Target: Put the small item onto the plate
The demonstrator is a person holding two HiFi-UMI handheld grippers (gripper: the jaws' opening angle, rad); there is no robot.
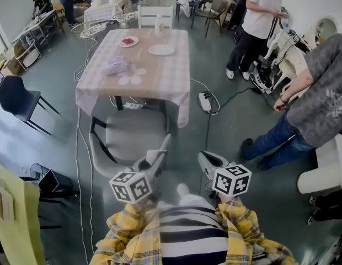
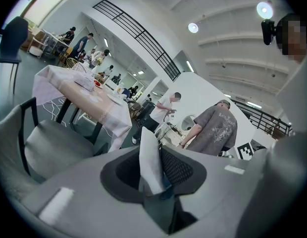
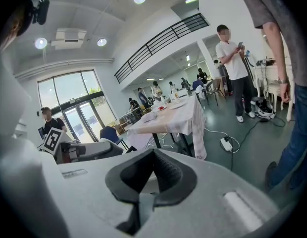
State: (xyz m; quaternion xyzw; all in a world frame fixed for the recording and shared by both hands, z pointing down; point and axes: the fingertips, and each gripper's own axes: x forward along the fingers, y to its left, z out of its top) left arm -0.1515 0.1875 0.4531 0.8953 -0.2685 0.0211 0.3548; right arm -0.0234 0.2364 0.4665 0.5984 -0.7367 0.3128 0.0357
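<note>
I stand back from the table (image 1: 160,76), both grippers held close to my chest. My left gripper (image 1: 158,159) is shut on a small flat white item (image 1: 155,156); in the left gripper view the item (image 2: 149,165) stands upright between the dark pads of the left gripper (image 2: 156,180). My right gripper (image 1: 203,159) has its jaws together and nothing between them, as the right gripper view also shows for the right gripper (image 3: 153,171). A white plate (image 1: 161,49) lies on the far part of the table. A second plate (image 1: 128,41) there holds something red.
A grey chair (image 1: 129,137) stands between me and the table. A white packet (image 1: 114,65) lies on the tablecloth. Two people (image 1: 320,104) (image 1: 259,21) stand at the right. A power strip (image 1: 205,101) and cables lie on the floor. A blue chair (image 1: 16,95) is at left.
</note>
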